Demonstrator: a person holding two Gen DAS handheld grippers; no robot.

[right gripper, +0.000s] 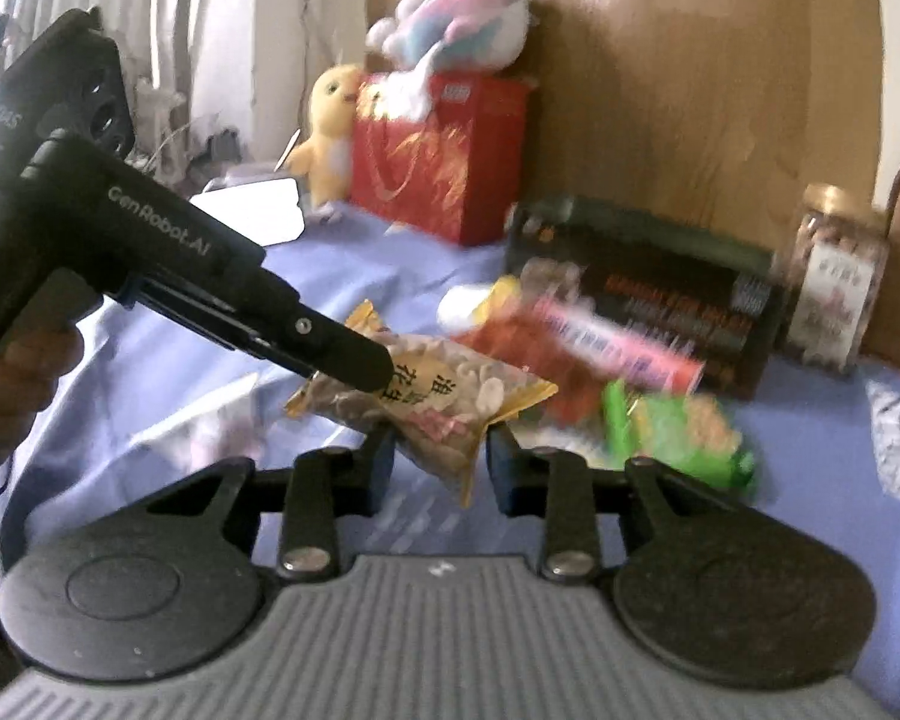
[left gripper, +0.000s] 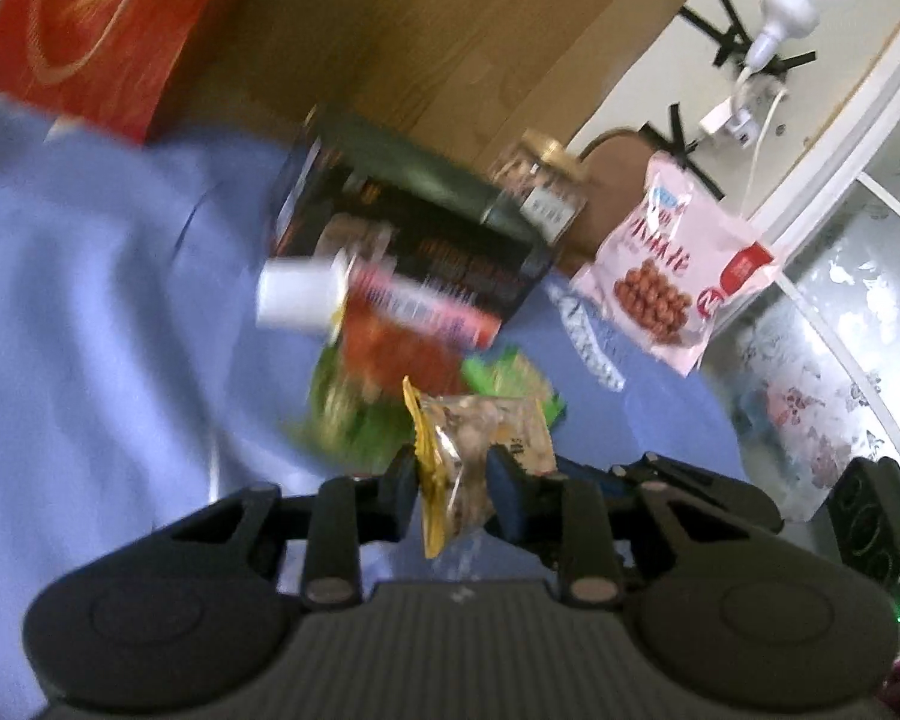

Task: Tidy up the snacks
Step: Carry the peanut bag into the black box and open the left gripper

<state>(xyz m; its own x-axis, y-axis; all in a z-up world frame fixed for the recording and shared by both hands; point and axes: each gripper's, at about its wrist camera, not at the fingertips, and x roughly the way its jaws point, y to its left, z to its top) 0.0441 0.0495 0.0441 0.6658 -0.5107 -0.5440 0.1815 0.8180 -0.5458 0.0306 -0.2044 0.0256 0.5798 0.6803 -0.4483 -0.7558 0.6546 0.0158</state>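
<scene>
A clear yellow-edged peanut bag (left gripper: 474,450) sits between the fingers of my left gripper (left gripper: 453,474), which is shut on it and holds it above the blue cloth. The right wrist view shows the same bag (right gripper: 444,402) with the left gripper (right gripper: 354,360) clamped on its top. My right gripper (right gripper: 438,456) has its jaws around the bag's lower end, slightly apart from it. Behind lie a green snack bag (right gripper: 678,432), a red and pink tube (right gripper: 606,348) and a dark box (right gripper: 648,294).
A pink snack bag (left gripper: 672,282) hangs at the right edge of the bed. A jar with a gold lid (right gripper: 834,276) stands beside the dark box. A red gift bag (right gripper: 444,156) and plush toys (right gripper: 330,132) stand at the back by the wooden headboard (right gripper: 690,72).
</scene>
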